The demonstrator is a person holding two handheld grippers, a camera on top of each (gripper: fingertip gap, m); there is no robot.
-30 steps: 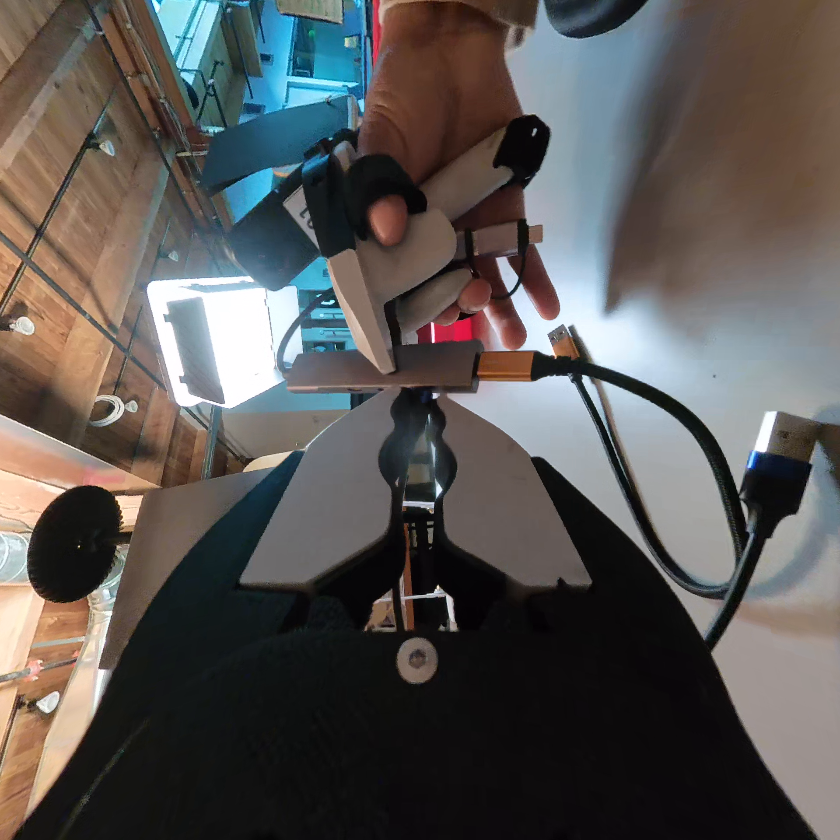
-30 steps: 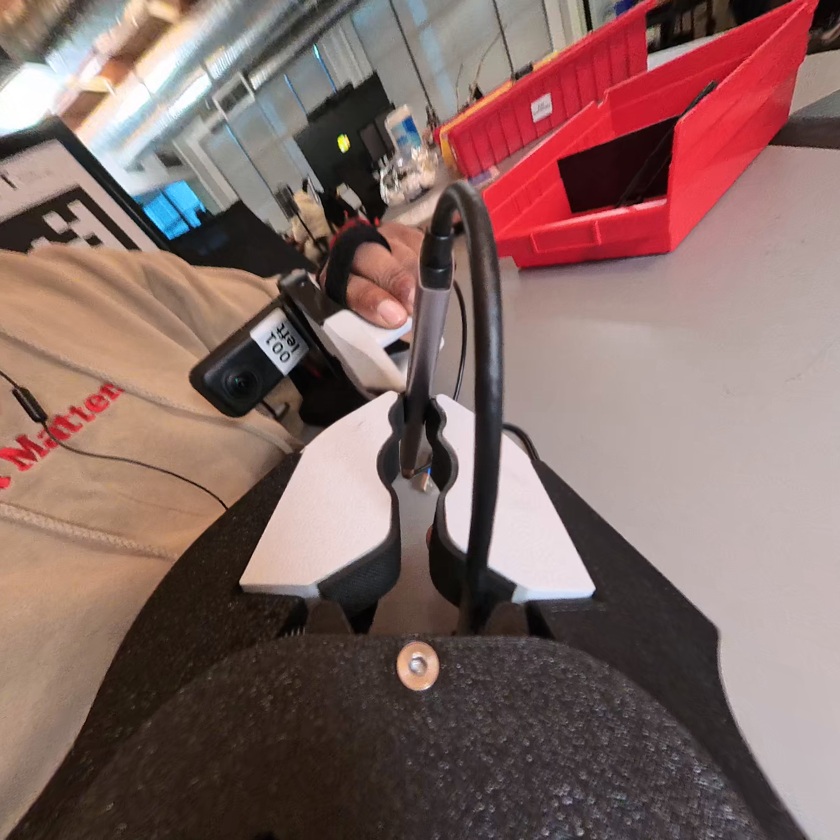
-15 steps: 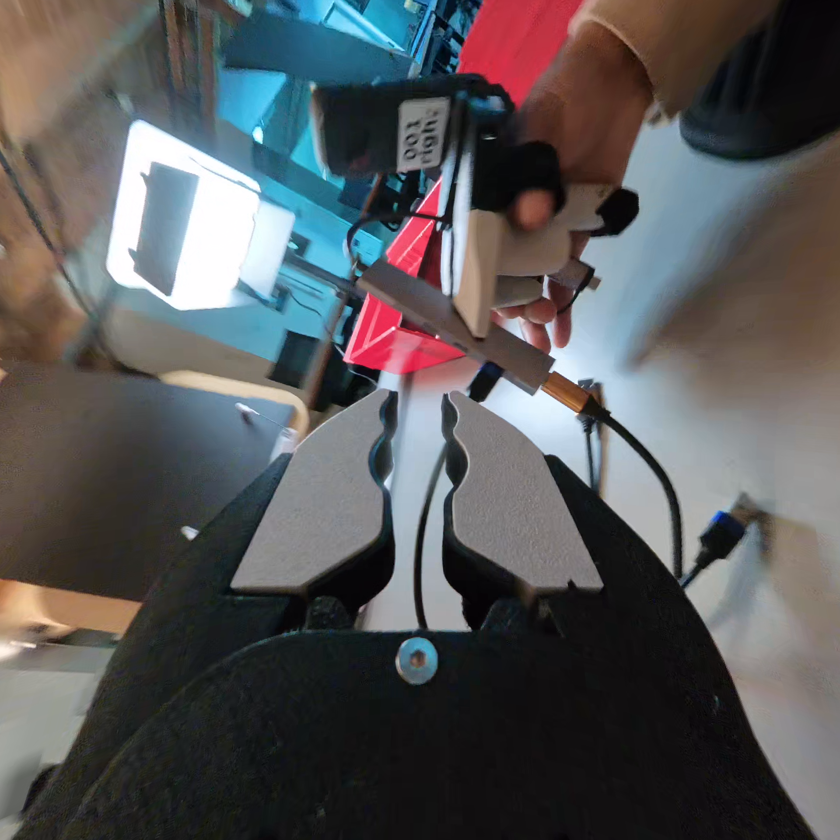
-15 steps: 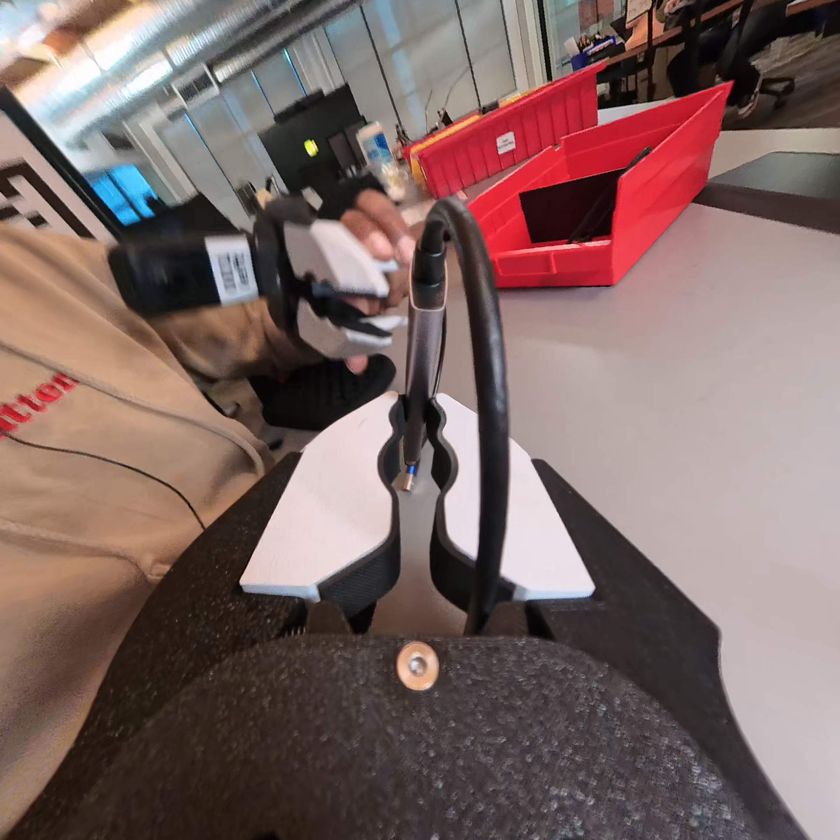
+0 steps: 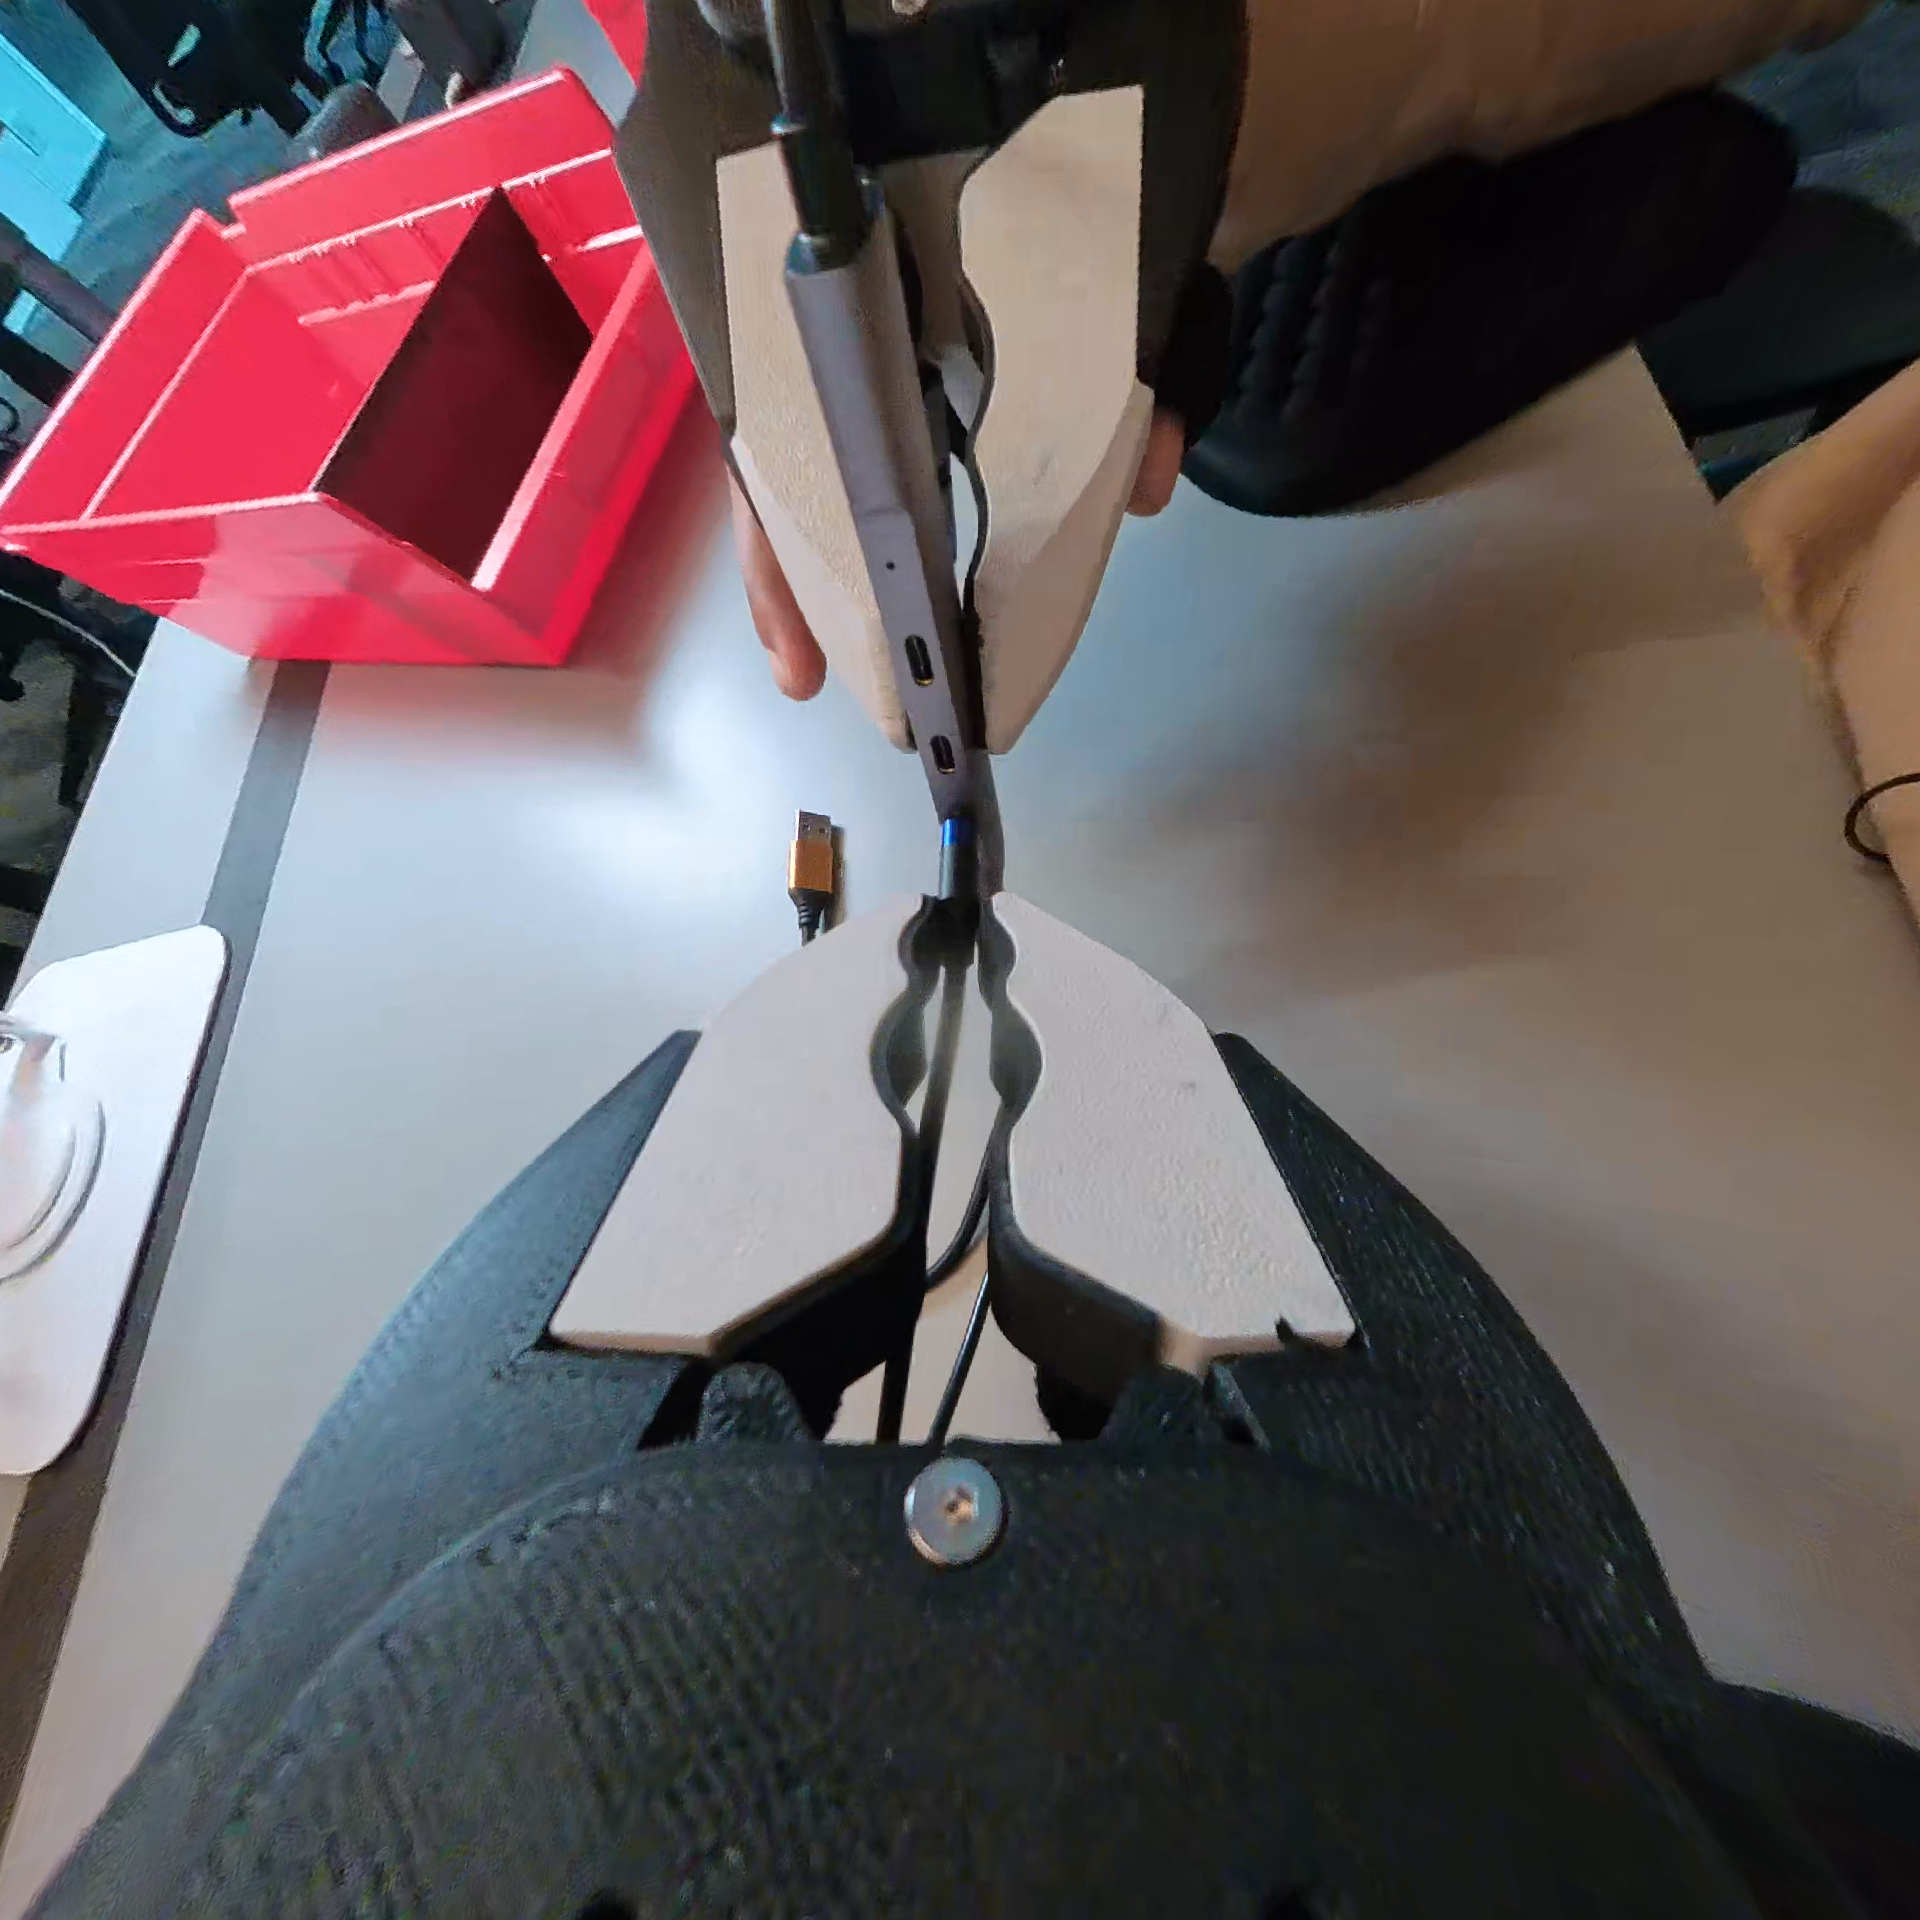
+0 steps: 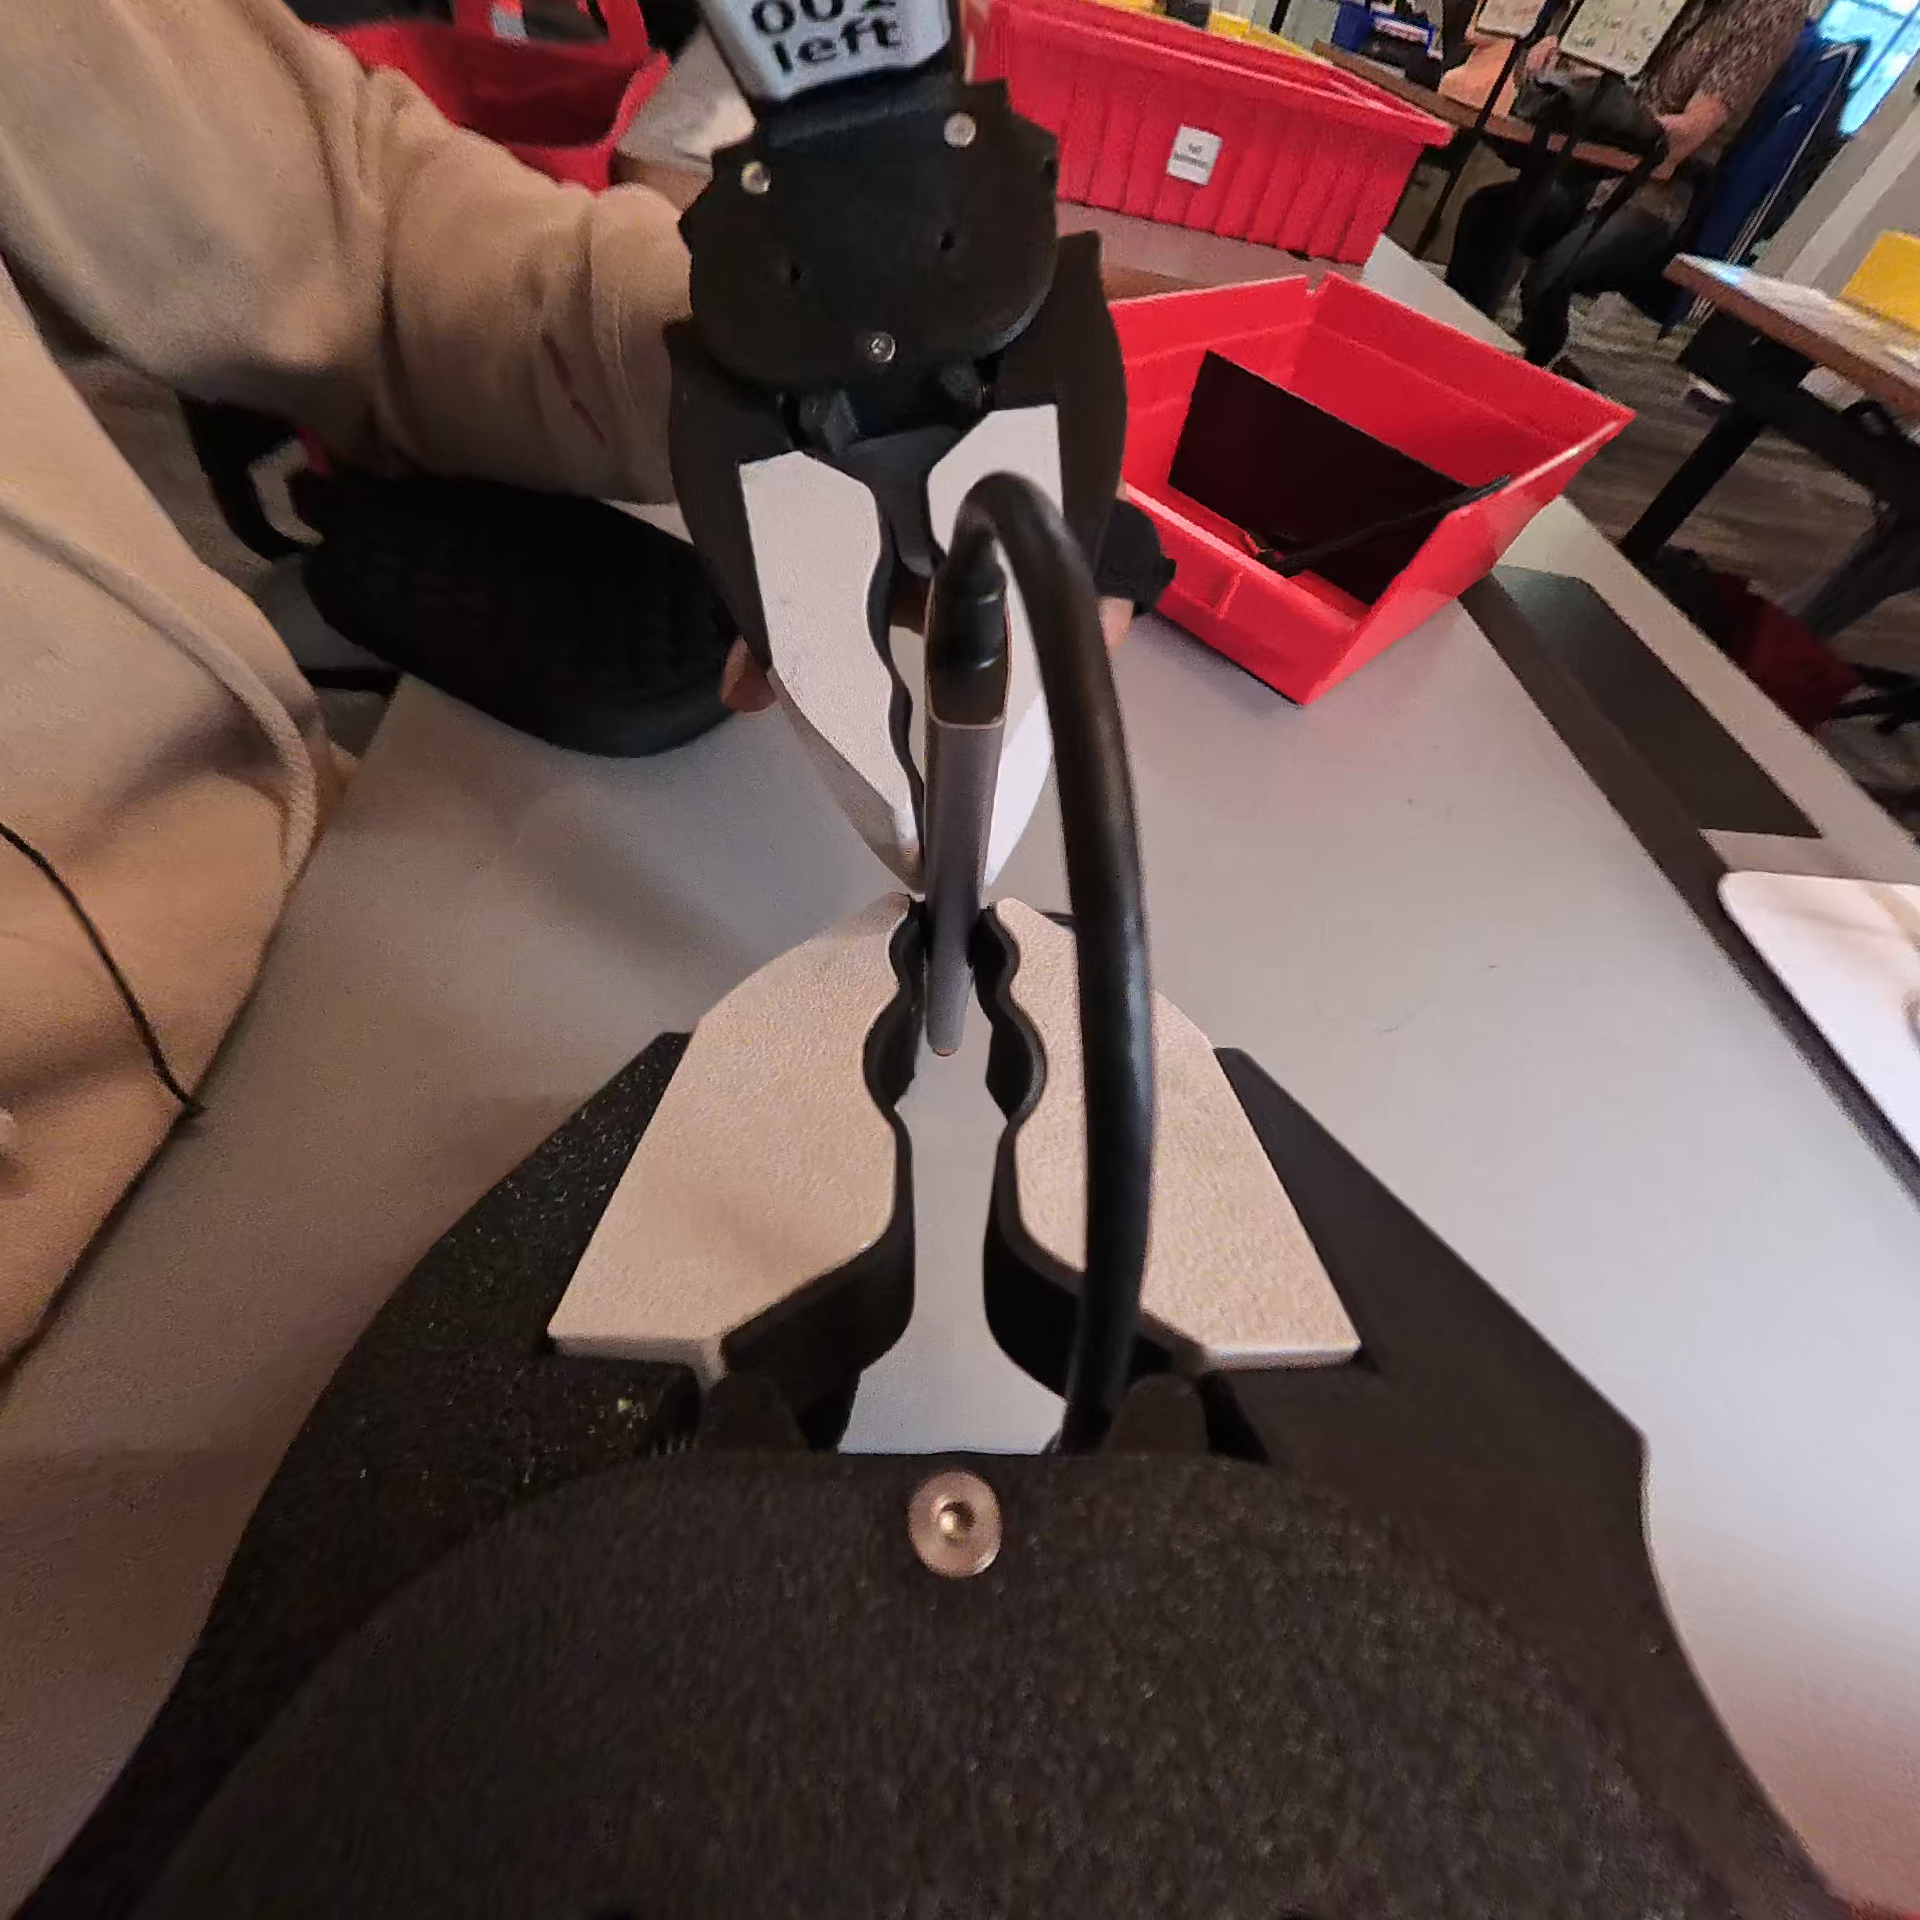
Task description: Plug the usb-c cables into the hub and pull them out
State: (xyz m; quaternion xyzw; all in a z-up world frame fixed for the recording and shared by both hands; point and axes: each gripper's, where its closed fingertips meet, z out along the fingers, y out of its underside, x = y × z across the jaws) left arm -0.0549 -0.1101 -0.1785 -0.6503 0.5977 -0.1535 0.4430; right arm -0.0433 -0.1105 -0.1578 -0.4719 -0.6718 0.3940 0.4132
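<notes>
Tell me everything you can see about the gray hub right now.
The hub is a slim gray bar, metallic-looking, held in the air above the table. The right gripper pinches its flat sides. Two small oval ports show empty on its narrow edge. A thick black cable leaves its far end; the left gripper holds a blue-ringed plug at its near end.

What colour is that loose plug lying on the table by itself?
Orange, with a silver metal tip. The loose plug shows best in the left wrist view.
</notes>
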